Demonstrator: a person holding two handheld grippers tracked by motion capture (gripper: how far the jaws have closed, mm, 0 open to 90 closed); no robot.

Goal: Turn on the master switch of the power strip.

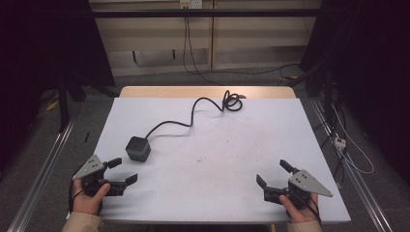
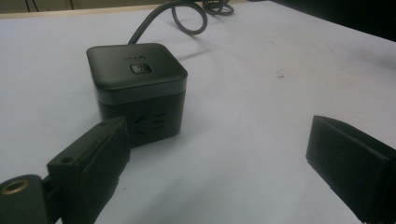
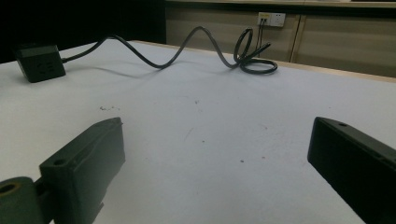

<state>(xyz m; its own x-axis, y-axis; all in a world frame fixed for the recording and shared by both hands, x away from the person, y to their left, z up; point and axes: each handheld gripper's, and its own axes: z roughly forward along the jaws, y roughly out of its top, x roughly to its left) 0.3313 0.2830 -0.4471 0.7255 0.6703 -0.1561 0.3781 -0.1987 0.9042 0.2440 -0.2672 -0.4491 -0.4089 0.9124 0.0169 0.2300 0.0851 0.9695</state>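
Both tools are held wide apart and empty — left tool [image 1: 120,171] just beside the cube [image 1: 138,148], right tool [image 1: 273,174] well apart on the worktop [image 1: 217,145].

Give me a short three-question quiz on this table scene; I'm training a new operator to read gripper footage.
1. True or false: the left gripper is shut on the cube power strip.
2. Which gripper is nearer the cube power strip: A) left, B) right gripper?
3. Fill in: the cube's black cable runs to a loose ____ near the table's far edge.

Key
1. False: its jaws stand open, and the cube sits just ahead of them, apart.
2. A.
3. Coil.
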